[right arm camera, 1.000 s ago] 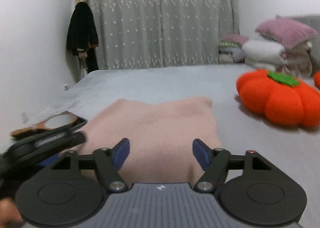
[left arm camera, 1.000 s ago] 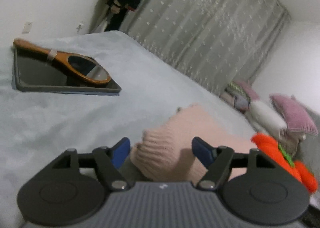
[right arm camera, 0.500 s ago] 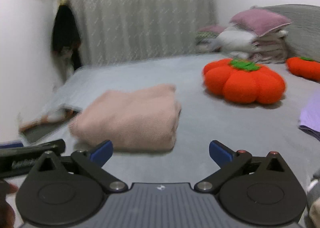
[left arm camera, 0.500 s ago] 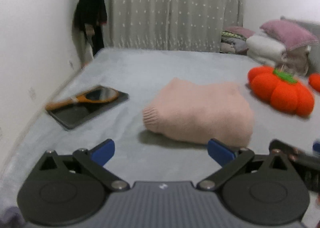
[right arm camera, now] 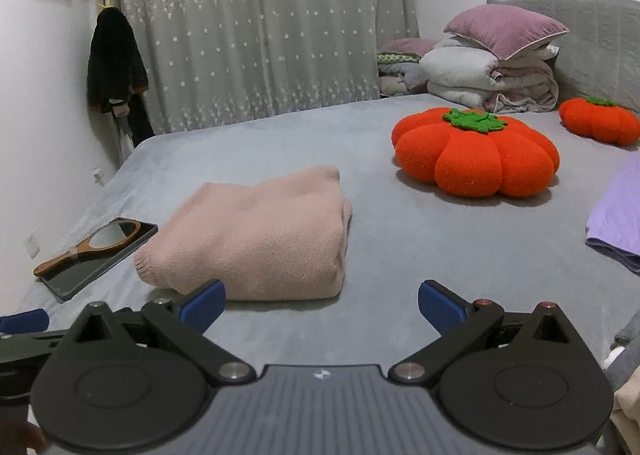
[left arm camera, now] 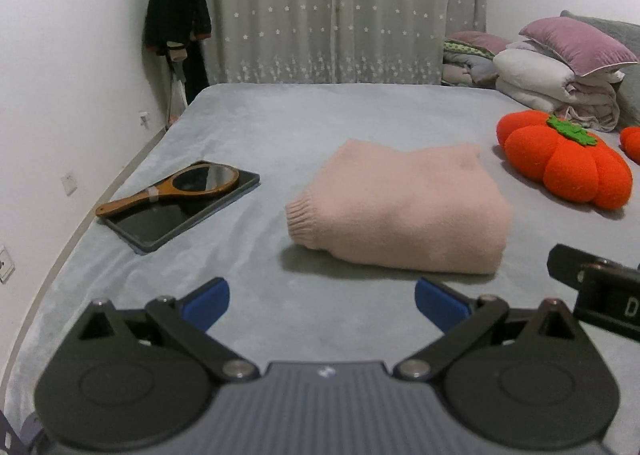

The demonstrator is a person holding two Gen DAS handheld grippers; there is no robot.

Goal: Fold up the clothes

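A pink knit sweater lies folded in a thick rectangle on the grey bed, its ribbed hem at the left. It also shows in the right wrist view. My left gripper is open and empty, a short way in front of the sweater. My right gripper is open and empty, in front of the sweater's right end. Part of the right gripper's body shows at the right edge of the left wrist view.
A wooden hand mirror lies on a dark tablet left of the sweater. An orange pumpkin cushion sits to the right, a second one beyond. A purple garment lies far right. Pillows and bedding are stacked at the back.
Both grippers have opened wide, let go of the sweater and pulled back toward the near edge of the bed. The sweater now lies folded and still.
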